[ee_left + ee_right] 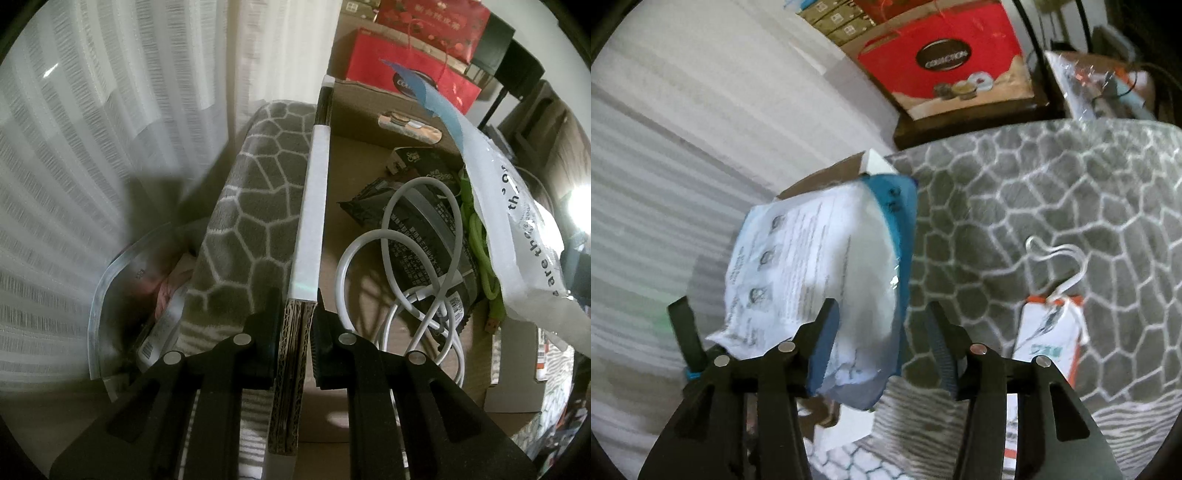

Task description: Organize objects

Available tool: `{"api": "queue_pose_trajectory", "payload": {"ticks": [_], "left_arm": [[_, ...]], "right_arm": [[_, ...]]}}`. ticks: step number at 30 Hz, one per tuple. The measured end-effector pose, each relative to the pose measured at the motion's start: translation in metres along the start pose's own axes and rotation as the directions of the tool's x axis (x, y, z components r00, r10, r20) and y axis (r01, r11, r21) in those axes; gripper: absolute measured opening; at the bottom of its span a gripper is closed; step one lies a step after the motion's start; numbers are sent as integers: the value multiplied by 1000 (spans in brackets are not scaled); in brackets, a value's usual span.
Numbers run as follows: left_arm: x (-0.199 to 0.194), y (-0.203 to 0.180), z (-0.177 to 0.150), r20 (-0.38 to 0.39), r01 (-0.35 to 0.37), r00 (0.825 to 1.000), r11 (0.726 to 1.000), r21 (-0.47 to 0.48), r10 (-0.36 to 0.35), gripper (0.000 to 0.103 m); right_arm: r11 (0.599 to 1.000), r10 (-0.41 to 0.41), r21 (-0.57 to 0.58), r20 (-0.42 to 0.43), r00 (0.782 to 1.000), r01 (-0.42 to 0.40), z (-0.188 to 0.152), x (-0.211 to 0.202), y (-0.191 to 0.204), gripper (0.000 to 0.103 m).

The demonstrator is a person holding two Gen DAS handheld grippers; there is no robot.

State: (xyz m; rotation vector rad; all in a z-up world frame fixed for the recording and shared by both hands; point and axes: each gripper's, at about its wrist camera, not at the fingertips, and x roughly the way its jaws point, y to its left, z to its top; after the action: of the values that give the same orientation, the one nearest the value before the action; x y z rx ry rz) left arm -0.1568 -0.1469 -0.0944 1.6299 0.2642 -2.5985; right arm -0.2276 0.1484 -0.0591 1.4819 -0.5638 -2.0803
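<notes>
Left wrist view first: the left gripper [297, 347] is pinched onto the wall of the cardboard box [308, 229], one black finger on each side of the corrugated edge, which has a strip of white tape along its top. So that claw is pressed together on the box wall itself. Inside the box you can see a coiled white cable [417, 280] lying on top of a dark snack packet [424, 221], a bright green cable [484, 254] just beside them toward the right wall, and a small patterned pack [408, 125] up against the far wall. A white plastic bag [517, 236] with a blue top edge and black lettering hangs over the right side of the box. Outside the box on the left there's the grey blanket [255, 192] with the white honeycomb lines, and a clear plastic sleeve [122, 295] down by the curtain [74, 147].

From the right wrist camera, the right gripper [882, 332] has its fingers spread apart, and the white bag [827, 266] sits between them, over the box. It looks like it's touching the left blue pad, but I can't tell whether the other finger touches it, so not really a pinch. Bit blurry there. Further right, well apart from the box, a small white and orange pouch [1049, 328] with a white string loop lies on the blanket. Red gift boxes [945, 62] are stacked in the background.
</notes>
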Motion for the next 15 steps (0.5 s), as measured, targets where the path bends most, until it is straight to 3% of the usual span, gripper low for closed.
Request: {"api": "queue_pose_trajectory", "payload": {"ticks": [4, 11, 15], "left_arm": [[0, 0, 0, 0, 0, 1000, 1000, -1, 0, 13], [0, 0, 0, 0, 1, 1000, 1000, -2, -1, 13], [0, 0, 0, -1, 1, 1000, 1000, -3, -1, 13]], "right_arm": [[1000, 21, -18, -24, 999, -21, -8, -2, 7, 19], [996, 15, -89, -67, 998, -20, -36, -9, 31, 14], [986, 8, -165, -139, 990, -31, -55, 3, 58, 16]]}}
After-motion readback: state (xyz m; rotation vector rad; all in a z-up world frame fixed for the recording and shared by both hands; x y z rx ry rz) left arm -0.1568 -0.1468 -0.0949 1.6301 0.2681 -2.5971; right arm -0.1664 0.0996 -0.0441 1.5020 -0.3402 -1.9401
